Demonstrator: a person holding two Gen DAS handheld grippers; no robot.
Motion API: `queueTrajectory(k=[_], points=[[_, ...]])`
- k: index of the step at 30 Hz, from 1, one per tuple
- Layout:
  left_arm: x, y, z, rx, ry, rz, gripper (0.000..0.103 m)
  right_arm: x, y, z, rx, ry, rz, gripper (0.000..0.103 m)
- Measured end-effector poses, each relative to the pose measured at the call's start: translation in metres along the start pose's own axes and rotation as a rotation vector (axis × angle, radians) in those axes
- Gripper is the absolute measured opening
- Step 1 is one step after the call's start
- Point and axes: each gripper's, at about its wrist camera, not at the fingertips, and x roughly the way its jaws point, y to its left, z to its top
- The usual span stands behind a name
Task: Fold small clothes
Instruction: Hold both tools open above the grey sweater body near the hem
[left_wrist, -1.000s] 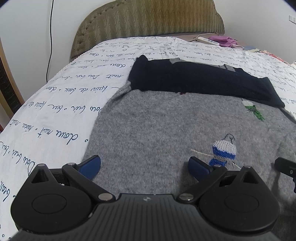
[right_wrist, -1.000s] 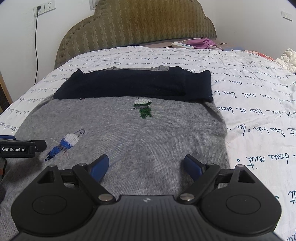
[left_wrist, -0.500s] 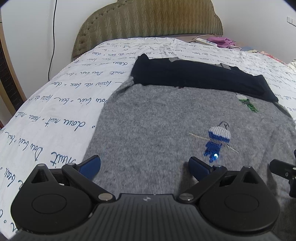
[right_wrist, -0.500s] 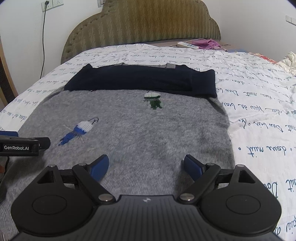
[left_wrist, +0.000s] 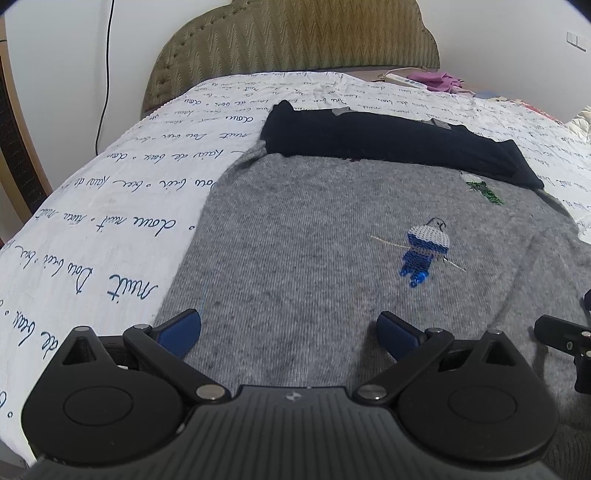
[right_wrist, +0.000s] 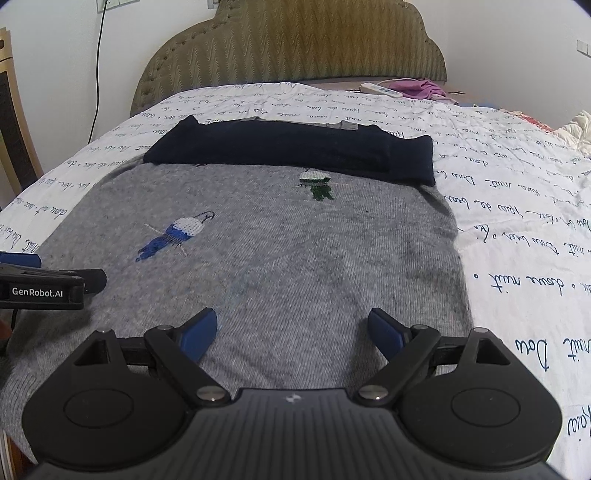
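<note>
A grey knitted sweater (left_wrist: 303, 229) (right_wrist: 280, 251) lies flat on the bed, with a blue-and-white embroidered figure (left_wrist: 424, 247) (right_wrist: 173, 232) and a green one (right_wrist: 319, 182). Its dark navy part (left_wrist: 388, 144) (right_wrist: 295, 147) lies folded across the far end. My left gripper (left_wrist: 288, 332) is open and empty above the sweater's near left part. My right gripper (right_wrist: 291, 332) is open and empty above its near right part. The left gripper's side also shows in the right wrist view (right_wrist: 44, 288).
The bed has a white cover with blue script (left_wrist: 110, 206) (right_wrist: 517, 192) and an olive padded headboard (right_wrist: 291, 44). A remote (right_wrist: 380, 89) and purple cloth (right_wrist: 421, 88) lie near the headboard. A cable (left_wrist: 105, 74) hangs on the left wall.
Both grippers have drawn back toward the near end of the sweater and risen a little. Both stay open. The sweater has not moved.
</note>
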Motion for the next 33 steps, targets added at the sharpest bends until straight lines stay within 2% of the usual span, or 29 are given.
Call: queueTrajectory(k=[16, 24, 33], points=[[0.0, -0.002, -0.014, 0.009, -0.018, -0.004, 0.103, -0.001, 0.002, -0.009, 0.009, 0.015, 0.0, 0.089], [0.0, -0.002, -0.017, 0.006, -0.024, -0.004, 0.103, 0.002, 0.001, -0.012, 0.008, 0.023, -0.003, 0.096], [-0.001, -0.002, -0.019, 0.008, -0.034, -0.006, 0.103, 0.003, 0.001, -0.013, 0.011, 0.025, -0.005, 0.098]])
